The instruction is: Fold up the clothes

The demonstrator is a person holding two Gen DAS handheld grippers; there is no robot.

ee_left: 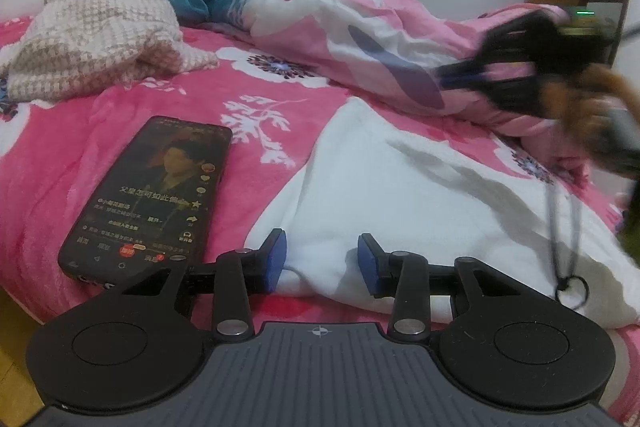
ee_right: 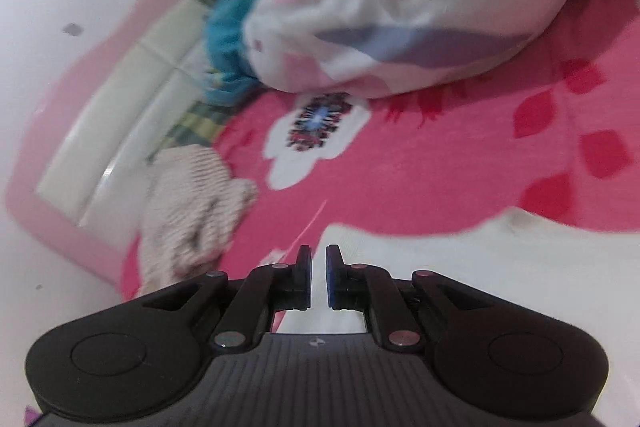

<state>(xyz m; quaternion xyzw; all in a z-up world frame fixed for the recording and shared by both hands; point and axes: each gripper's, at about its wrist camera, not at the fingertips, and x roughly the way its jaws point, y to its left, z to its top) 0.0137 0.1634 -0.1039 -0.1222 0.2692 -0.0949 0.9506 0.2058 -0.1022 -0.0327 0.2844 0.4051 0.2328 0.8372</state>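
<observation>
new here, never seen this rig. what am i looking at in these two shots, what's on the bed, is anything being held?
No robot arm: a person holds one two-finger gripper in each hand, each with a fisheye camera looking along its fingers. The left wrist view shows the left gripper open, low over a white garment on a pink floral blanket. A phone lies beside it. The blurred right gripper is visible there too. The right wrist view shows the right gripper with jaws nearly closed, a narrow gap left, holding nothing visible.
</observation>
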